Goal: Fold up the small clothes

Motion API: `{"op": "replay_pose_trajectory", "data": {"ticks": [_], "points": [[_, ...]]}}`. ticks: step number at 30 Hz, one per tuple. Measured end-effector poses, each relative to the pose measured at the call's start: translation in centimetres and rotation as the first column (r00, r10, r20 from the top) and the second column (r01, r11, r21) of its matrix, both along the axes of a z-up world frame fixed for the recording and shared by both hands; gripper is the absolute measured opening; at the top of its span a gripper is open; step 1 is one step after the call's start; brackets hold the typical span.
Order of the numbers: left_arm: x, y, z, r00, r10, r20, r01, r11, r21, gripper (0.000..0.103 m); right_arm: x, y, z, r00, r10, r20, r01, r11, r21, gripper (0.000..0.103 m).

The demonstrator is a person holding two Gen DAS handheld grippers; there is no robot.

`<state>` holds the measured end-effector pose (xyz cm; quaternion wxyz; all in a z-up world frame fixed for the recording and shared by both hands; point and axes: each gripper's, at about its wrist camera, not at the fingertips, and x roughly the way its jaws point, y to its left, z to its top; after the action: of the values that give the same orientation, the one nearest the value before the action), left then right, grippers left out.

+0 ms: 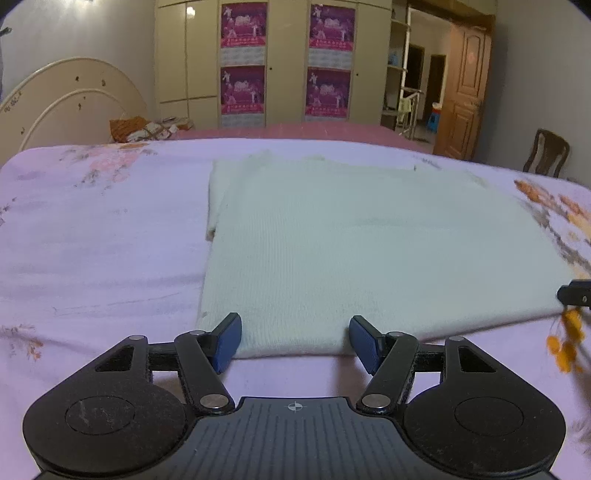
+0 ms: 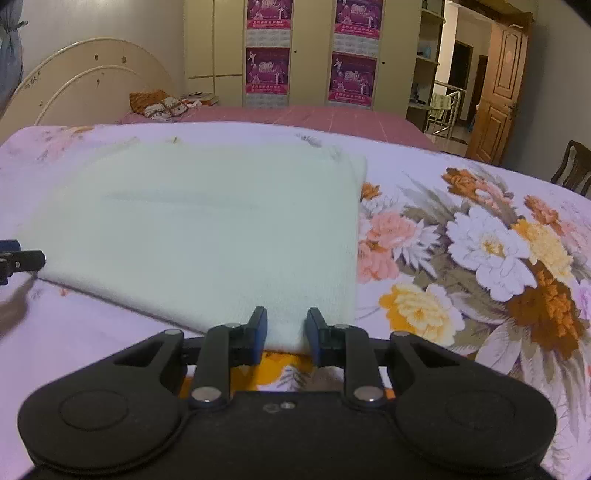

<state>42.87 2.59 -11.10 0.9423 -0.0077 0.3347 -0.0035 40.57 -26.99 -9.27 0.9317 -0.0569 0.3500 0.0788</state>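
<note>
Nearest the lens, left hand-held gripper (image 1: 294,341) spread wide, blue pads (image 1: 228,341) flanking the near edge of a folded pale knit garment (image 1: 369,251) without clamping it, the cloth passing between and under the fingers. Alongside, right hand-held gripper (image 2: 284,330) at the garment's (image 2: 207,229) near right corner, jaws only partly parted, blue pads (image 2: 259,328) either side of the lifted corner; whether pressed onto the fabric, impossible to tell. Seen at the far left of the right wrist view, the tip of the left tool; at the right edge of the left wrist view, the tip of the right one. Spread flat beneath, a lilac floral bedsheet (image 2: 480,258) with large white, peach and orange blooms to the right of the garment, plainer pale ground (image 1: 92,258) to its left. Garment lying as a rough rectangle on the bed, a second layer peeking out along its far left side. Farther back, a pink-red bedcover (image 2: 314,114), then a bundle of orange and patterned cloth (image 1: 147,129) near the cream curved headboard (image 1: 66,103) at left. Against the far wall, a beige wardrobe (image 1: 277,62) bearing four magenta posters (image 1: 243,26). At far right, an open brown wooden door (image 2: 498,88) and the back of a dark chair (image 1: 546,151).
</note>
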Motion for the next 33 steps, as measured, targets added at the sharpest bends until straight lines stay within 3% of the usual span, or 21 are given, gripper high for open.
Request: {"op": "replay_pose_trajectory", "data": {"ticks": [4, 7, 9, 11, 14, 17, 20, 25, 27, 29, 31, 33], "points": [[0.1, 0.2, 0.6, 1.0, 0.011, -0.017, -0.011, 1.0, -0.011, 0.065, 0.0, 0.3, -0.6, 1.0, 0.007, -0.014, -0.008, 0.999, -0.035, 0.026], [-1.1, 0.7, 1.7, 0.999, 0.045, 0.015, -0.044, 0.998, -0.052, 0.065, -0.3, -0.1, 0.7, 1.0, -0.013, -0.001, 0.013, 0.999, 0.033, 0.026], [-2.1, 1.6, 2.2, 0.997, 0.077, 0.026, -0.073, 0.991, -0.115, 0.065, -0.9, -0.4, 1.4, 1.0, -0.01, 0.012, 0.009, 0.997, 0.083, 0.026], [-3.1, 2.9, 2.3, 0.992, 0.126, 0.013, -0.12, 0.966, -0.228, 0.065, -1.4, -0.6, 1.9, 1.0, -0.009, 0.007, 0.008, 0.994, 0.109, 0.025], [-3.5, 4.6, 0.9, 0.98, 0.196, -0.038, -0.194, 0.885, -0.424, 0.065, -1.8, -0.8, 2.6, 1.0, -0.005, -0.001, 0.005, 0.988, 0.155, 0.017], [-2.9, 5.8, -1.4, 0.964, 0.246, -0.099, -0.255, 0.757, -0.602, 0.064, -1.6, -0.6, 3.1, 1.0, 0.001, 0.0, -0.001, 0.982, 0.189, 0.013], [-1.8, 6.0, -2.7, 0.952, 0.291, -0.095, -0.277, 0.689, -0.67, 0.054, -1.1, 0.3, 3.4, 1.0, 0.017, 0.005, -0.017, 0.979, 0.204, 0.013], [0.3, 6.6, -4.8, 0.919, 0.383, -0.097, -0.306, 0.534, -0.788, 0.053, 0.8, 1.8, 3.4, 0.999, 0.037, 0.017, -0.04, 0.969, 0.245, 0.011], [1.2, 6.6, -5.3, 0.912, 0.4, -0.089, -0.301, 0.508, -0.807, 0.053, 2.2, 2.3, 3.1, 0.999, 0.035, 0.014, -0.037, 0.962, 0.271, 0.008], [2.2, 6.4, -5.6, 0.915, 0.395, -0.078, -0.289, 0.509, -0.811, 0.052, 3.9, 3.0, 2.6, 0.999, 0.037, 0.008, -0.037, 0.955, 0.294, 0.005], [3.3, 6.2, -6.0, 0.914, 0.396, -0.085, -0.297, 0.511, -0.807, 0.043, 5.9, 4.1, 2.0, 0.999, 0.046, 0.0, -0.044, 0.952, 0.303, 0.004], [5.0, 6.9, -6.4, 0.911, 0.398, -0.11, -0.312, 0.489, -0.815, 0.031, 7.3, 5.1, 1.5, 0.998, 0.056, -0.001, -0.053, 0.95, 0.308, 0.003]]}}
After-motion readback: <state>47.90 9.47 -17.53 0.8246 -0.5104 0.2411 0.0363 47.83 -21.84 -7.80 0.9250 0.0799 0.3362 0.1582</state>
